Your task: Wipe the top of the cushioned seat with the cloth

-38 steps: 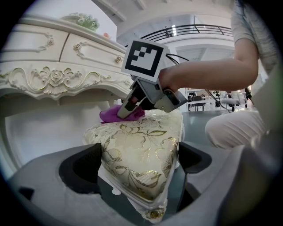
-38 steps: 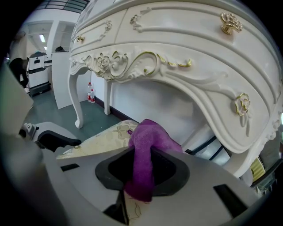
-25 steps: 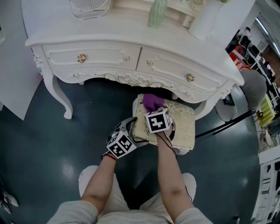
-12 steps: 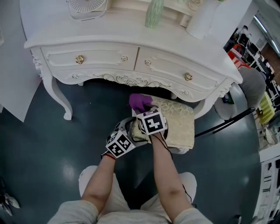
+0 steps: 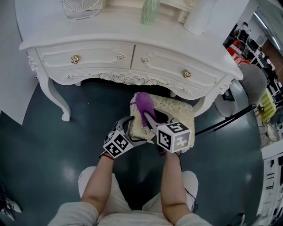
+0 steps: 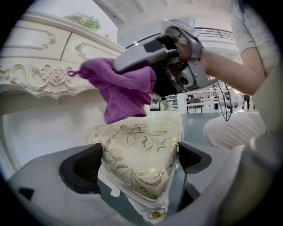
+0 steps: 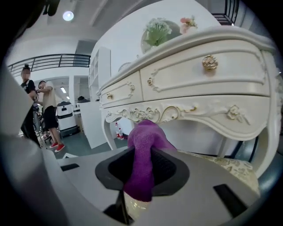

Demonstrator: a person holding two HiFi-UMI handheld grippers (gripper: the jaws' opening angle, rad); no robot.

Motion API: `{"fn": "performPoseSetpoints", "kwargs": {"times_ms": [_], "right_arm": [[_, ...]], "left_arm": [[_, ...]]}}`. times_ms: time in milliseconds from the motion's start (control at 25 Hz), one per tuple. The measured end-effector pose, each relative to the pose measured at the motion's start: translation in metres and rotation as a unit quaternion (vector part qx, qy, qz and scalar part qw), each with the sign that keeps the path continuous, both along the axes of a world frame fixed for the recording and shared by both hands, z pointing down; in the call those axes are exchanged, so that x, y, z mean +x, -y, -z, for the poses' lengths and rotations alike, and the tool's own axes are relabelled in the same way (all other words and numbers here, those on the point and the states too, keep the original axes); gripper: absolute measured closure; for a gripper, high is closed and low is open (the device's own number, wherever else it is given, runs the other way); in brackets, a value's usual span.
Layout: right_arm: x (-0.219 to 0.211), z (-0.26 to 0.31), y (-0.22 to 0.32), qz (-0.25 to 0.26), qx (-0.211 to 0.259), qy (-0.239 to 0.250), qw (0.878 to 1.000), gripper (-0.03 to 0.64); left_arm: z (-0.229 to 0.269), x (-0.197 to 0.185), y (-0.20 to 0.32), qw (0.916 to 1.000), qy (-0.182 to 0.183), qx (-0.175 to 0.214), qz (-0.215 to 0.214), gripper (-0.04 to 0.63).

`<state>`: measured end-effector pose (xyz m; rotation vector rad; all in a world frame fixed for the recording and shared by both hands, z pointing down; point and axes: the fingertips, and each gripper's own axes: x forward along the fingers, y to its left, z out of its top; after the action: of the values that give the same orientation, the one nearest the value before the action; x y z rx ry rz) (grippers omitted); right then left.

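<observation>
In the head view, a white dressing table (image 5: 110, 33) spans the top of the frame, with a small fan (image 5: 82, 6) at its upper left and a brass knob (image 5: 74, 58) on its left drawer. Below it, left of centre, the left gripper (image 5: 131, 131) reaches up and to the right to the near left corner of the cushioned seat (image 5: 177, 112). In the left gripper view that gold-patterned corner sits between the two dark pads (image 6: 82, 170) and touches both, so the jaws are pinched onto it. The seat stands on the dark floor (image 5: 35, 150) at the centre of the frame, partly tucked under the table's front edge. The purple cloth (image 5: 142, 102) lies bunched on the seat's upper left part. The right gripper (image 5: 147, 116) comes in from lower right of it. In the right gripper view its jaws are closed on a fold of the cloth, which hangs down between them. Far right, a grey chair (image 5: 254, 81) stands beside the table.
</observation>
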<state>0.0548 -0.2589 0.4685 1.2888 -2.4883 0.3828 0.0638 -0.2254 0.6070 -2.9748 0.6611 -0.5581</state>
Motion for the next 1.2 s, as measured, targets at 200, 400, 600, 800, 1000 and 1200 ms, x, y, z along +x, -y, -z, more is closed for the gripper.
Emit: {"fn": "performPoseSetpoints", "kwargs": {"times_ms": [200,400,600,800,1000,1200], "right_arm": [[0.08,0.001,-0.011,-0.087,0.005,-0.031,0.996,0.52],[0.161,-0.011,-0.022,-0.179,-0.006,-0.072,0.981,0.52],[0.224,-0.036,-0.03,-0.25,-0.036,-0.105,0.962,0.52],[0.261,-0.052,-0.035,-0.3,-0.058,-0.165,0.938,0.52],[0.265,-0.067,-0.027,-0.304,-0.077,-0.173,0.934,0.52],[0.258,-0.074,-0.023,-0.298,-0.079,-0.203,0.929,0.52]], "left_arm": [[-0.001,0.001,0.0,1.0,-0.001,0.0,-0.002,0.049],[0.0,0.001,0.0,1.0,-0.002,0.001,-0.001,0.049],[-0.001,0.001,-0.001,1.0,-0.002,0.002,-0.004,0.049],[0.004,0.002,0.0,1.0,-0.004,0.006,-0.004,0.049],[0.003,0.002,0.0,1.0,-0.005,0.006,-0.002,0.049],[0.006,0.002,0.0,1.0,-0.006,0.008,-0.002,0.049]]}}
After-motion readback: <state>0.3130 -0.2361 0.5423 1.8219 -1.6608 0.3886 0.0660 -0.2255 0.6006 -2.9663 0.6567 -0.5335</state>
